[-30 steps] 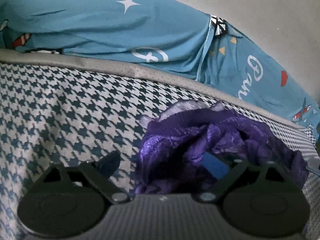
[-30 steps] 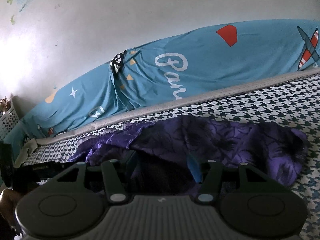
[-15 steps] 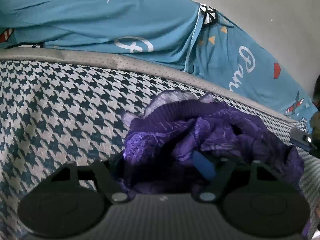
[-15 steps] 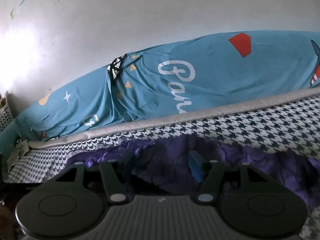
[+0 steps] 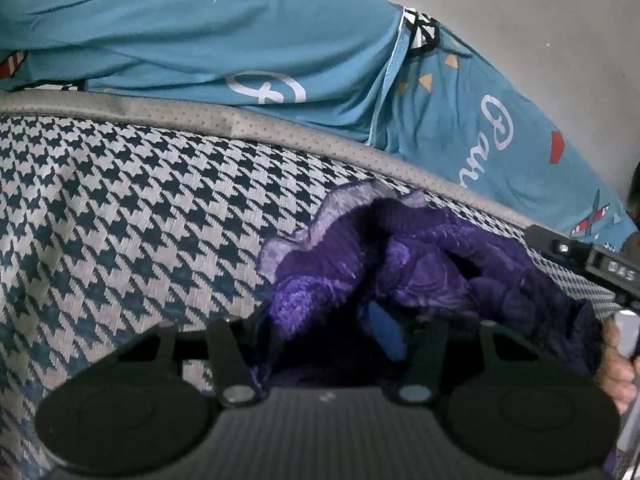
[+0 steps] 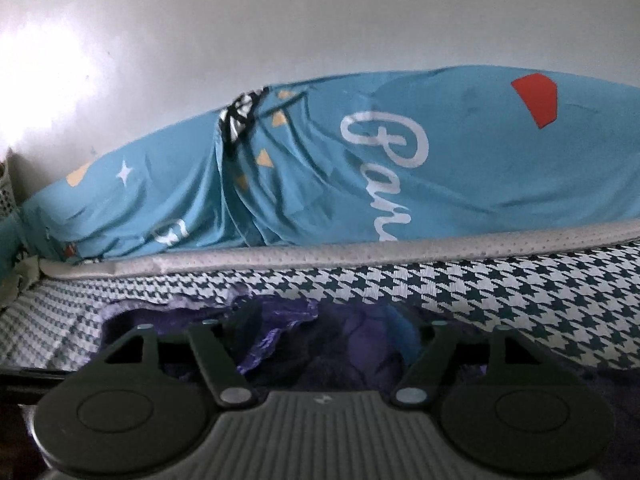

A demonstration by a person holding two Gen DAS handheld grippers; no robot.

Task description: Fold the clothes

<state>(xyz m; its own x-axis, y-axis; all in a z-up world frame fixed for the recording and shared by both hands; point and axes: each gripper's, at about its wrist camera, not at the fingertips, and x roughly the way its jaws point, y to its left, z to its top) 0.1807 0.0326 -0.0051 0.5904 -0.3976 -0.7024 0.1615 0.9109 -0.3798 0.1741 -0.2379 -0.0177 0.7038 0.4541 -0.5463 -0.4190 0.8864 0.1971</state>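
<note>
Purple garment [image 5: 424, 264]: it is seen crumpled in a heap on the houndstooth mattress [image 5: 132, 216], a little to the right in the left wrist view. A pale frilly edge is shown at its far left side. In the right wrist view the cloth [image 6: 304, 332] is seen low down, just past the fingers.

Left gripper [image 5: 324, 332]: it is pointed down into the near side of the heap. Its jaws are closing, and purple cloth is bunched between them. A blue pad [image 5: 386, 336] is seen on the right finger, pushed up against the cloth. Whether the cloth is already pinched cannot be told.

Right gripper [image 6: 328, 324]: it is held low over the cloth. Its jaws are opening, and cloth lies between the two fingers. No tight grip is seen.

Hand [image 5: 614, 364]: part of it is seen at the right edge of the left wrist view, wrapped around a handle.

Blue bedding [image 6: 400, 168]: it is piled along the far side of the mattress, against the white wall [image 6: 280, 20]. White letters, stars and a red shape are printed on it.

Grey border [image 6: 360, 256]: it is run along the far edge of the mattress, between the check pattern and the bedding.
</note>
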